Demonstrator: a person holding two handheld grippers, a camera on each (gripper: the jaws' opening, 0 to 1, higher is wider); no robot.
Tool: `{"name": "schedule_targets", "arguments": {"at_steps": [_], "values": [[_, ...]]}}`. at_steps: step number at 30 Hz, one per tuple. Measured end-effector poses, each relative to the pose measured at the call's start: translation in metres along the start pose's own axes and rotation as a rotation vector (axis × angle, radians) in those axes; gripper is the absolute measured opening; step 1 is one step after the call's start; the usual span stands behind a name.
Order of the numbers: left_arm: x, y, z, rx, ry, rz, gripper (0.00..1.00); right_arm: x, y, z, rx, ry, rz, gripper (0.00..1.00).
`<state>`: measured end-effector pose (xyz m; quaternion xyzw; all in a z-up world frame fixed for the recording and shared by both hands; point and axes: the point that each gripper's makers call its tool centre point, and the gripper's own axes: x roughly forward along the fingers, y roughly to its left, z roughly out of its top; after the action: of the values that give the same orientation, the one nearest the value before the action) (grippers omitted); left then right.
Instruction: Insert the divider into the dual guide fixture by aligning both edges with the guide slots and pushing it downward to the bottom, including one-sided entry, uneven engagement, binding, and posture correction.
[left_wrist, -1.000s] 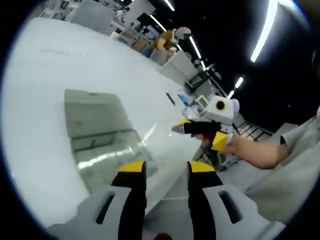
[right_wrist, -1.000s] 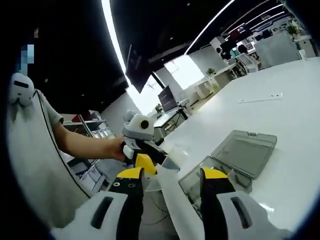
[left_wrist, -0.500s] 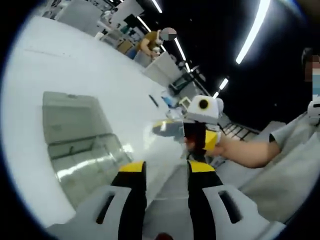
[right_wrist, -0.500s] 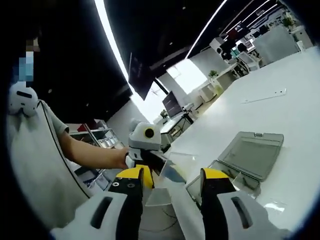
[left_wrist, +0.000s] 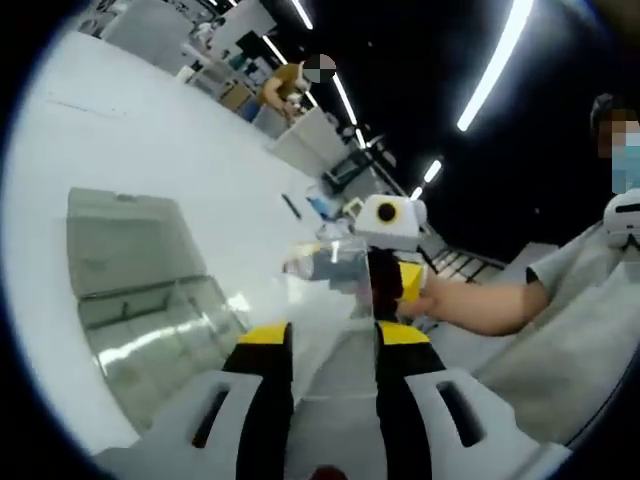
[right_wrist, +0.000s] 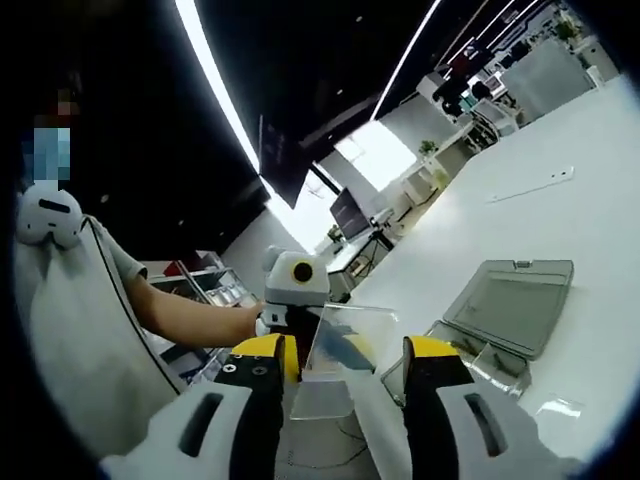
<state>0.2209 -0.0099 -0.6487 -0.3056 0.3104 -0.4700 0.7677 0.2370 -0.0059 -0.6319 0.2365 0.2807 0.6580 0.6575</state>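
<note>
Divider (right_wrist: 345, 345) hangs between both tongs above open case (right_wrist: 500, 315).

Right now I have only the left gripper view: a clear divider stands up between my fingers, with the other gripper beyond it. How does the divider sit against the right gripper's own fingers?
Observer: In the right gripper view, the divider rises between the two fingers of the right gripper. They stand apart on either side of it, and I cannot tell whether they pinch it.
Operator: And how does the left gripper look from that side?
Observer: The left gripper sits behind the divider, toward its left edge in that view. Its dark fingers show through the clear pane.
</note>
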Motion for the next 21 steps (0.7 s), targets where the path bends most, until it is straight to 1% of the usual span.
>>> {"name": "schedule_targets", "arguments": {"at_steps": [6, 10, 15, 21], "values": [[0.004, -0.006, 0.000, 0.003, 0.000, -0.029, 0.29, 0.003, 0.004, 0.003, 0.018, -0.014, 0.026, 0.44], [0.008, -0.012, 0.000, 0.003, -0.003, -0.057, 0.29, 0.004, 0.010, 0.005, 0.037, -0.025, 0.056, 0.44], [0.011, -0.015, 0.000, 0.001, -0.010, -0.074, 0.29, 0.004, 0.012, 0.005, 0.047, -0.028, 0.069, 0.42], [0.013, -0.018, 0.000, -0.004, -0.012, -0.092, 0.29, 0.002, 0.013, 0.007, 0.061, -0.045, 0.081, 0.40]]}}
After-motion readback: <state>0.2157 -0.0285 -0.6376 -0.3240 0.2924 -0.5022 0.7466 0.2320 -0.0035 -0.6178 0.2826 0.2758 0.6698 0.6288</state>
